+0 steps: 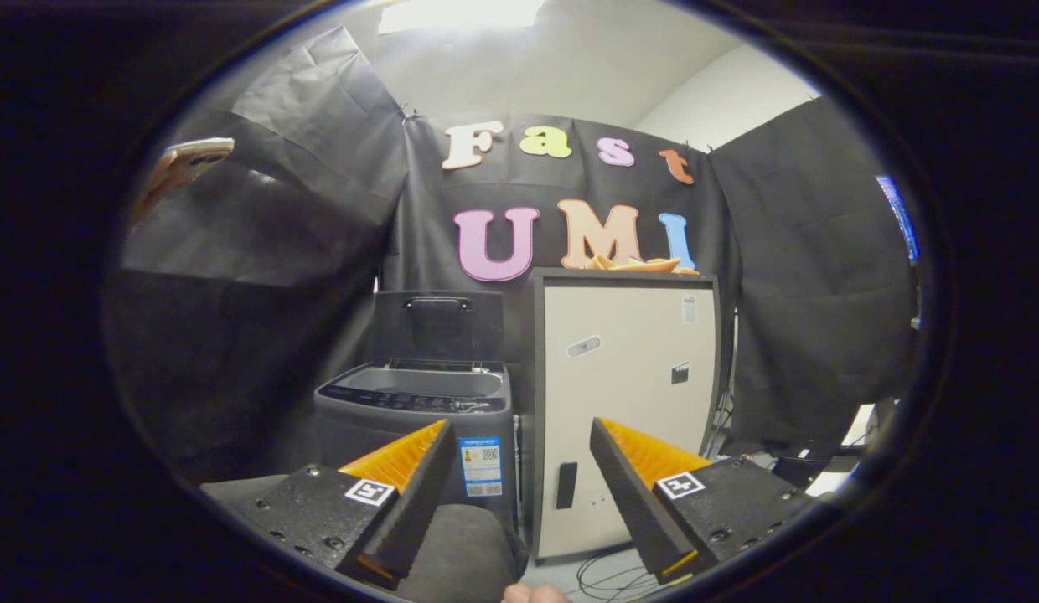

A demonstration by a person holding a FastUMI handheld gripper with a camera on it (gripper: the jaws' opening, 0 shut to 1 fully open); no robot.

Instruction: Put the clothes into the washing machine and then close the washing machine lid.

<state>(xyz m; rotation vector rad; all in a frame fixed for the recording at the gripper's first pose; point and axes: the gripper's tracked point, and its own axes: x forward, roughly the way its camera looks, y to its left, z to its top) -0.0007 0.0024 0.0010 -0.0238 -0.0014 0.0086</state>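
Note:
A dark grey top-loading washing machine (419, 419) stands beyond my left finger, against the black cloth wall. Its lid (438, 325) stands raised upright at the back, so the tub opening shows. An orange garment (637, 265) lies on top of the tall beige cabinet (624, 394) just right of the machine. My gripper (519, 435) is well short of both, open, with nothing between its orange-faced fingers (402, 459). The machine and cabinet are seen through the gap between them.
A dark grey rounded cushion or seat (461, 544) sits low under the fingers. Cables (612, 578) lie on the floor by the cabinet's foot. A phone on a mount (180, 167) hangs high on the left. More gear stands at the far right (829, 456).

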